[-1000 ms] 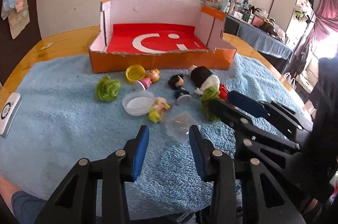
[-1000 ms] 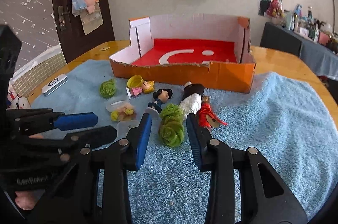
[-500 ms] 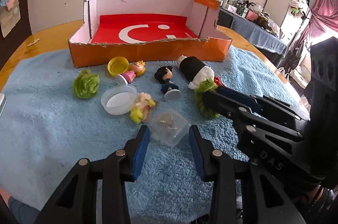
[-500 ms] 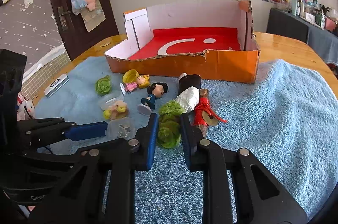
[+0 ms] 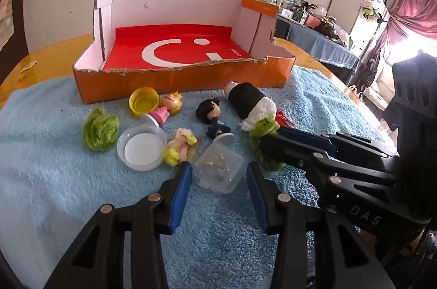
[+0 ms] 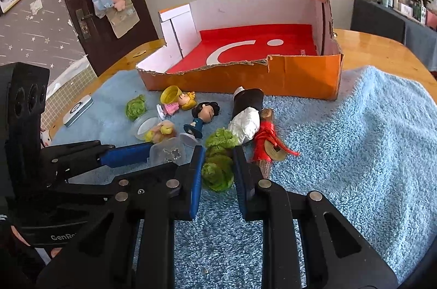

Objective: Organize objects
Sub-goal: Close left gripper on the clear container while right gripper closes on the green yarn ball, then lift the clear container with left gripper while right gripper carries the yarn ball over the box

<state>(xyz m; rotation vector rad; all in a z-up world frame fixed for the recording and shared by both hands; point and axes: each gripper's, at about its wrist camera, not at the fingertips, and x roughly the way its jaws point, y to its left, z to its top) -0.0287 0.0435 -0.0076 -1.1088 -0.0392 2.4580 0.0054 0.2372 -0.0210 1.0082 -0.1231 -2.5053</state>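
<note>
right gripper (image 6: 217, 169) hiding green toy (image 6: 218, 166) sides, contact unclear

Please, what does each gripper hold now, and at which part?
The right gripper pinches the green toy at its near sides. The left gripper is open around the clear box, not closed on it.

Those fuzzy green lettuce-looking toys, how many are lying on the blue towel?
2. One green toy sits between the right gripper's fingers, beside the black-and-white bundle. The other lies left of the round clear lid. None show inside the orange box.
</note>
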